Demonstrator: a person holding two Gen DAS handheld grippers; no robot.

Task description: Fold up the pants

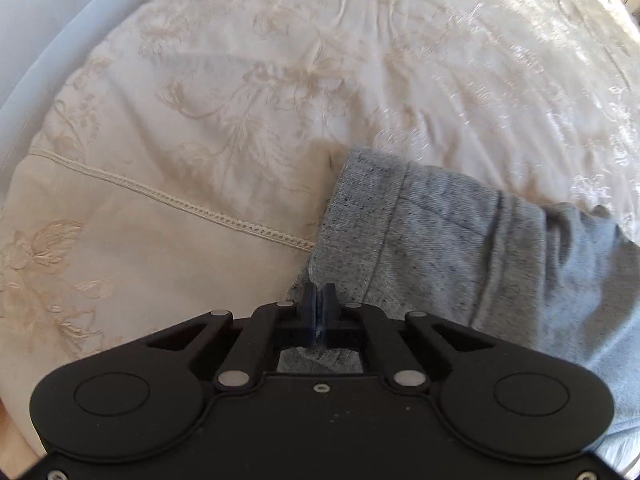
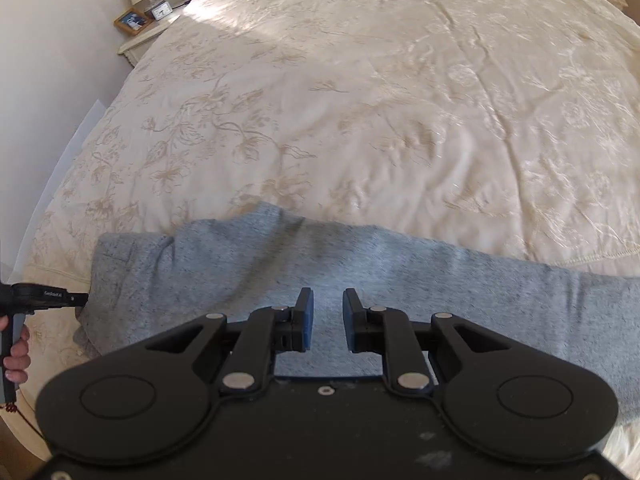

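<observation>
Left wrist view showed the left gripper (image 1: 319, 294) with its jaws pressed together on the near edge of the grey pants (image 1: 440, 248), a thin fold of cloth pinched between them at the end with the stitched band. The pants lay stretched across the bed (image 1: 240, 80), running off to the right of those jaws over the cream embroidered bedspread.

In the right wrist view the right gripper (image 2: 328, 312) hung above the middle of the pants (image 2: 320, 264) with its jaws spread and nothing between them; grey cloth lay straight under and beyond them. Far to the left of these jaws the other gripper (image 2: 44, 294), held by a hand (image 2: 18, 354), met the end of the garment.

The step in hand seemed to be taking hold for a fold: one end was gripped, the other not yet. The next move probably called for the right jaws to come down and pinch cloth, so both hands could lift and lay one part over the other evenly.
</observation>
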